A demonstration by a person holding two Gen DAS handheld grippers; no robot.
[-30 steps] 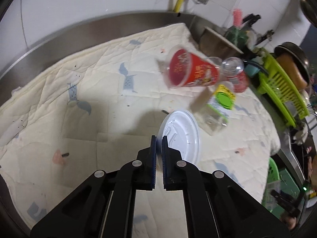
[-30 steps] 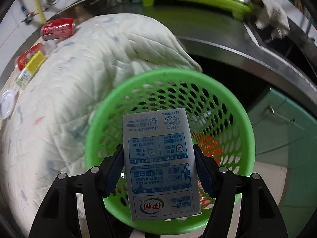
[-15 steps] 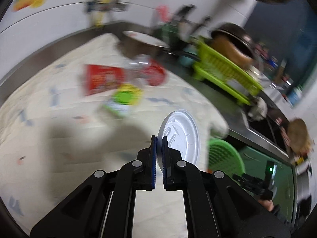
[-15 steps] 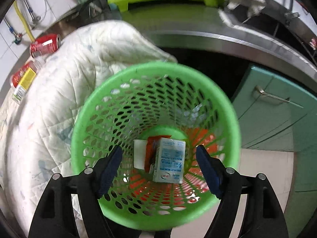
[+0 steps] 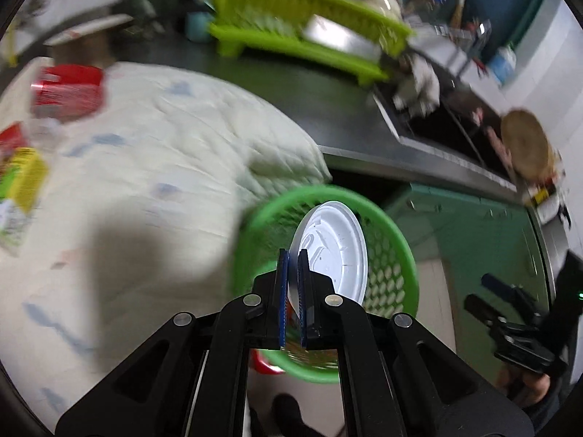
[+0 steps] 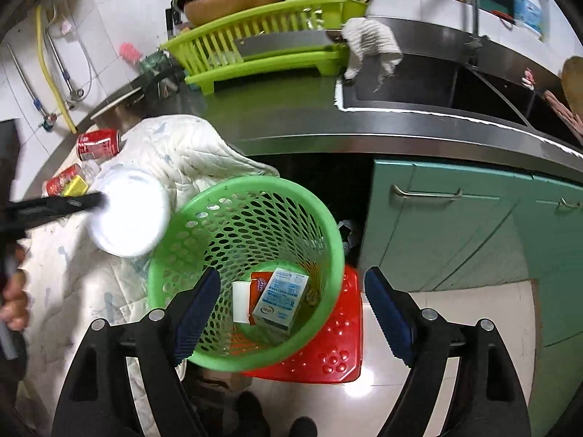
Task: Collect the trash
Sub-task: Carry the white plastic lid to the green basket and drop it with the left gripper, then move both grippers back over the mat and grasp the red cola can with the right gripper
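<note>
My left gripper point(image 5: 292, 255) is shut on the edge of a white plastic lid point(image 5: 335, 247) and holds it in the air beside the rim of the green mesh basket point(image 5: 393, 240). In the right wrist view the lid point(image 6: 127, 215) hangs left of the basket point(image 6: 204, 211), over the quilt. My right gripper point(image 6: 291, 284) is open and empty above the basket. A blue and white milk carton point(image 6: 280, 298) and a red wrapper point(image 6: 260, 282) lie in the basket's bottom.
A white quilt point(image 6: 175, 153) covers the counter, with a red can point(image 6: 98, 144), a red cup point(image 6: 63, 180) and a yellow-labelled bottle point(image 6: 74, 187) on it. A green dish rack point(image 6: 262, 43), a sink point(image 6: 437, 83), teal cabinets point(image 6: 473, 225) and a red stool point(image 6: 328, 346) under the basket.
The right gripper opened and the milk carton dropped into the basket. The left gripper carried the lid from over the quilt to the basket's rim.
</note>
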